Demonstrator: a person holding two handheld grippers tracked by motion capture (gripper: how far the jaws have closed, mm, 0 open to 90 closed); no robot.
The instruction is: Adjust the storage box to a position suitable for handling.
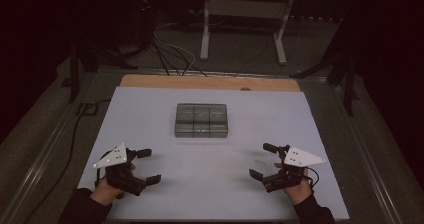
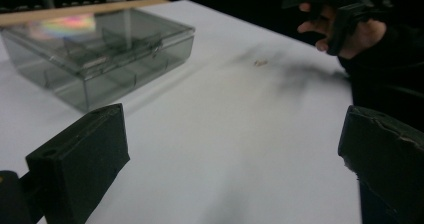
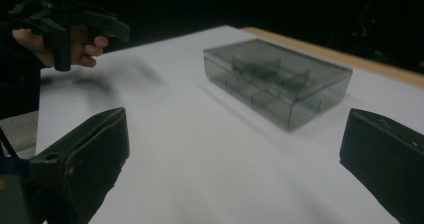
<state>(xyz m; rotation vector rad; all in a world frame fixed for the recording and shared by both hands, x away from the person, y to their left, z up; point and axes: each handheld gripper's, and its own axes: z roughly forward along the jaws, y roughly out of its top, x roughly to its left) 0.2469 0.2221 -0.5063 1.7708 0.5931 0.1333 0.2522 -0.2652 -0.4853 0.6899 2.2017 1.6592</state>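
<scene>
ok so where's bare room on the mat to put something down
The widest free patch lies between the left tool and right tool, in front of the clear box, apart from small crumbs beside the right tool. Bare strips flank the box on the white mat. Nowhere is crowded.

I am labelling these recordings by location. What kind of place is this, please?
Probably a lab or recording workspace, not a home: a white-topped table in a dark room, cables across the floor, a metal stand behind, and a clear compartment box.
</scene>
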